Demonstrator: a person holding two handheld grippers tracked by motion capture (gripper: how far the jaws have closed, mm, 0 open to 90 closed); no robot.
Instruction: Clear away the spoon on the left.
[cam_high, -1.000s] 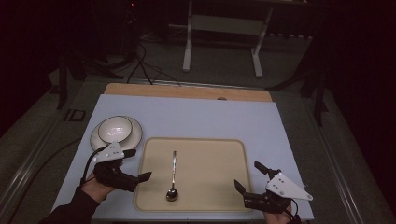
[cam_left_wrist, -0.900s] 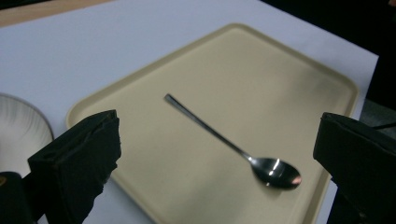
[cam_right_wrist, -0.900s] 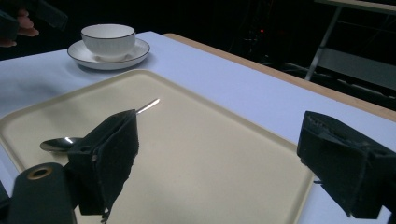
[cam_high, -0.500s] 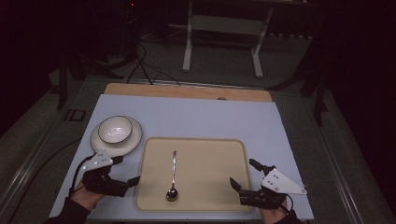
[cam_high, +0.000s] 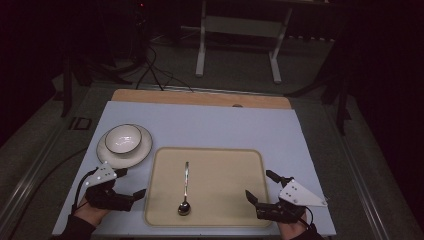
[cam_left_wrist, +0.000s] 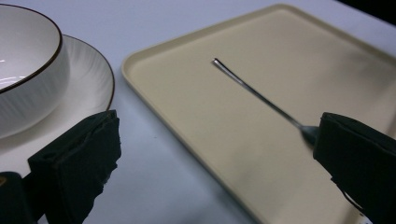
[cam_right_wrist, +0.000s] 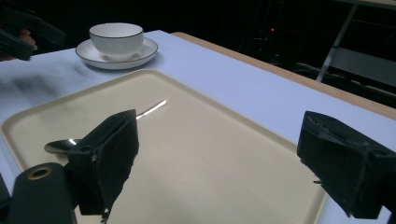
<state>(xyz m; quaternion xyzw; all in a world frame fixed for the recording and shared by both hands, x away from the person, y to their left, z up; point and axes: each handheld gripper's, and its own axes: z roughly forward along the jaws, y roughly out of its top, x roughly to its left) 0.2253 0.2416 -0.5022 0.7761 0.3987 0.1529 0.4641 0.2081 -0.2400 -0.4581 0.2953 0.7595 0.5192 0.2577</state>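
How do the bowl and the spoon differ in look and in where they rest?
The bowl is white with a dark rim, while the spoon is shiny metal. The bowl is round and deep; the spoon is long and thin. The bowl stands on a white saucer left of the tray, while the spoon lies flat on the tray. Both are untouched by the open left gripper and right gripper.

Spoon on my tray

The slim metal spoon (cam_high: 185, 188) lay flat on the beige tray (cam_high: 225, 165) (bowl end nearest me), untouched.
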